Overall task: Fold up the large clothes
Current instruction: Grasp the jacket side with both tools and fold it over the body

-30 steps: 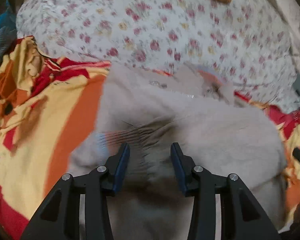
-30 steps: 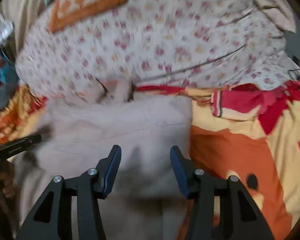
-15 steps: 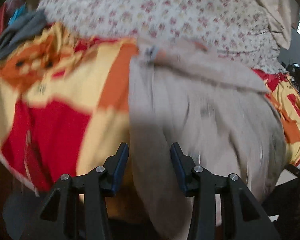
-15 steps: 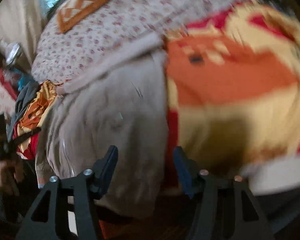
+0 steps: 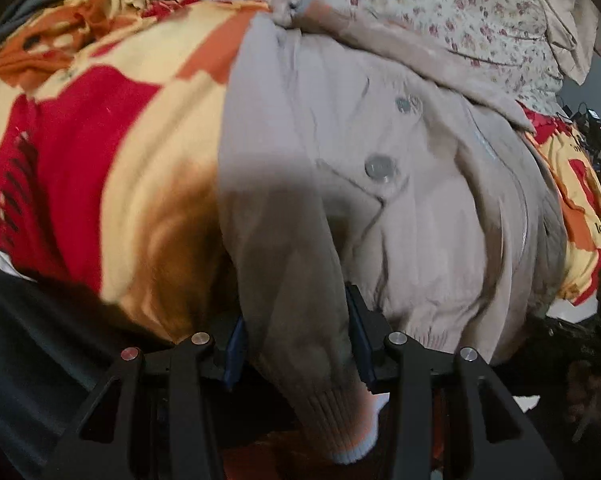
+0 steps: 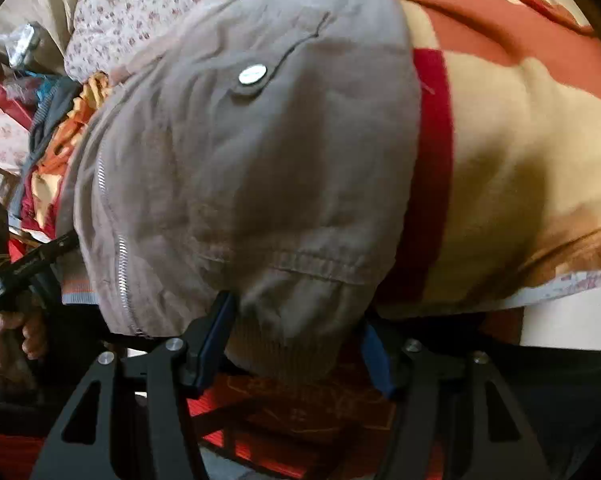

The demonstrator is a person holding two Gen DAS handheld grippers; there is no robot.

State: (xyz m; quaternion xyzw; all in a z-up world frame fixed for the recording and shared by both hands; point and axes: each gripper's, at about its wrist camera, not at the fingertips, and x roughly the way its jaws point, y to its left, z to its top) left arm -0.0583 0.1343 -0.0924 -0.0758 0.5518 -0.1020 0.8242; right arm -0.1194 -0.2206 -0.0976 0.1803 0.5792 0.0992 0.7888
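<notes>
Both grippers have swung down to the soft, bulky beige jacket (image 5: 380, 184): left gripper (image 5: 296, 340) grasping its sleeve, right gripper (image 6: 296, 340) unclenched around the ribbed hem.

Jacket (image 5: 380, 200) spread on blanket (image 5: 140, 140) atop bed, sheet (image 5: 440, 8) behind. Sleeve cuff (image 5: 340, 420) hanging off front edge between left gripper (image 5: 296, 344) fingers (image 5: 358, 332); hem between right gripper (image 6: 296, 344) fingers.

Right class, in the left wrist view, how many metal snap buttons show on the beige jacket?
2: one snap near the pocket flap at the jacket's middle, another snap above it, blurred. More may be hidden in folds.
</notes>
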